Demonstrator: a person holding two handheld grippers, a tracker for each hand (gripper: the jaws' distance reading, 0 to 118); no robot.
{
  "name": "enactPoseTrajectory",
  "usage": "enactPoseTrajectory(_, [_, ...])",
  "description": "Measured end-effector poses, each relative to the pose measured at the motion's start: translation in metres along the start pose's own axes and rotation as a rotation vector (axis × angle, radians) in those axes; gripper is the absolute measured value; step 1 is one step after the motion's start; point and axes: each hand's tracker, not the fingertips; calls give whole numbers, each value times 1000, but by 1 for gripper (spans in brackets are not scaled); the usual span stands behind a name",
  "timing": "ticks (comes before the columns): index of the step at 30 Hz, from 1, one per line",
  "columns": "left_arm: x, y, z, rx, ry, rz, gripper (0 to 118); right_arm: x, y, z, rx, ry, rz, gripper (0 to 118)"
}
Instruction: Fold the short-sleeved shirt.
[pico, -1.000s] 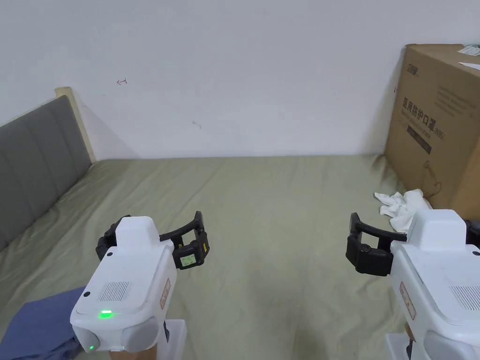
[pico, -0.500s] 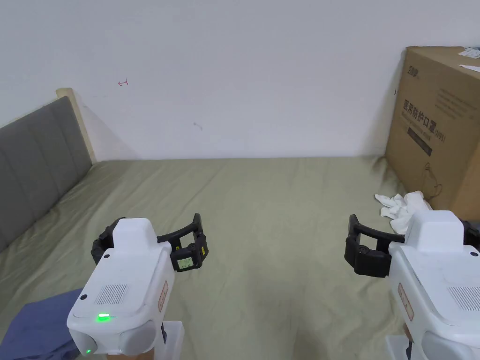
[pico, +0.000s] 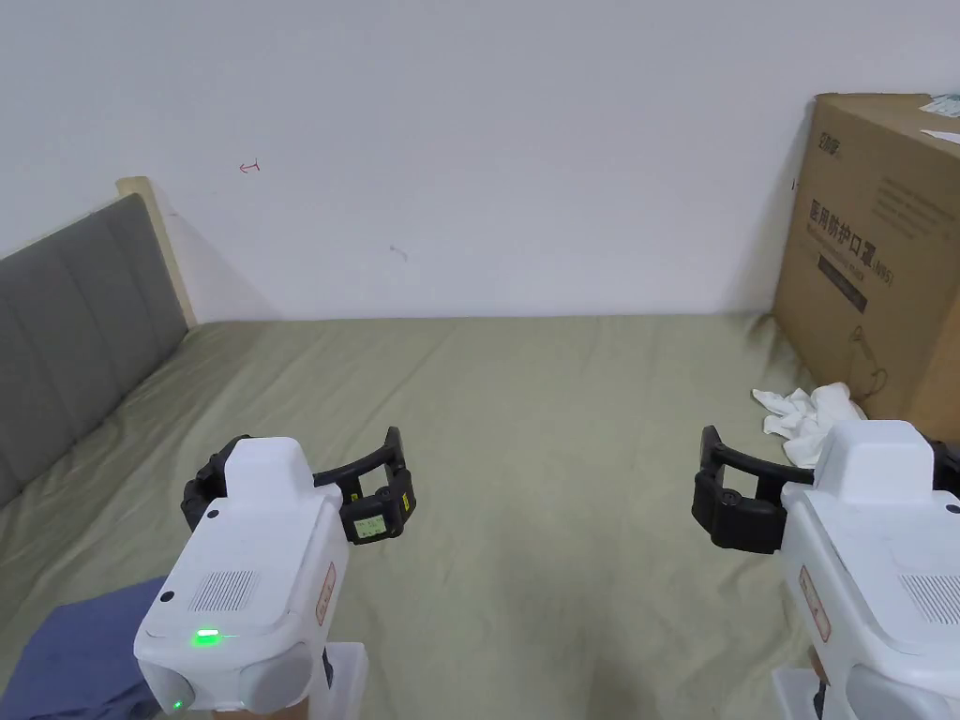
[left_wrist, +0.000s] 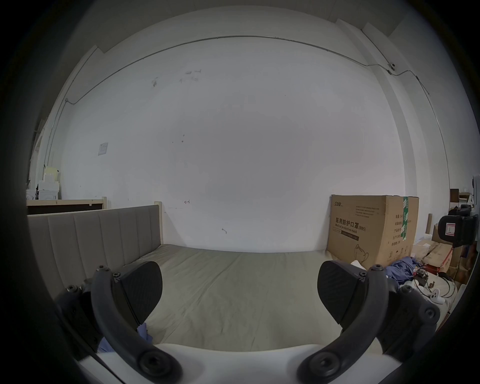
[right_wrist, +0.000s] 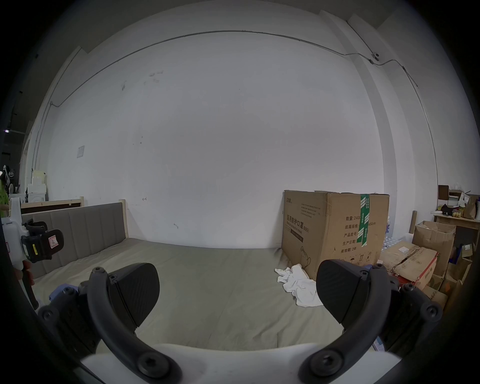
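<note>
A crumpled white garment (pico: 806, 417) lies on the olive bed sheet (pico: 525, 450) at the right, against the cardboard box; it also shows in the right gripper view (right_wrist: 298, 285). A blue garment (pico: 75, 647) lies at the near left corner, below my left gripper (pico: 300, 469), and peeks out by the left jaw (left_wrist: 144, 335). My left gripper (left_wrist: 239, 285) hovers open over the sheet with nothing between its jaws. My right gripper (pico: 830, 469) is held open just short of the white garment, empty as well (right_wrist: 237, 285).
A large cardboard box (pico: 877, 253) stands on the bed's right end. A grey padded headboard (pico: 75, 319) borders the left side and a white wall the far side. Boxes and clutter (right_wrist: 420, 259) sit beyond the bed at the right.
Both grippers stay open and nearly still. The whole picture has shifted slightly with the head camera.
</note>
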Motion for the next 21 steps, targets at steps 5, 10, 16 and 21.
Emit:
enactPoseTrajectory(5, [-1,1,0,0,2,4,118,0,2,2,6,-4,3,118])
enactPoseTrajectory(10, [-1,1,0,0,3,8,118,0,3,3,11,-5,0,118])
enactPoseTrajectory(16, [-2,1,1,-2,4,11,118,2,1,0,12,-5,5,118])
enactPoseTrajectory(21, [-2,2,1,0,3,10,118,1,2,1,18,-7,3,118])
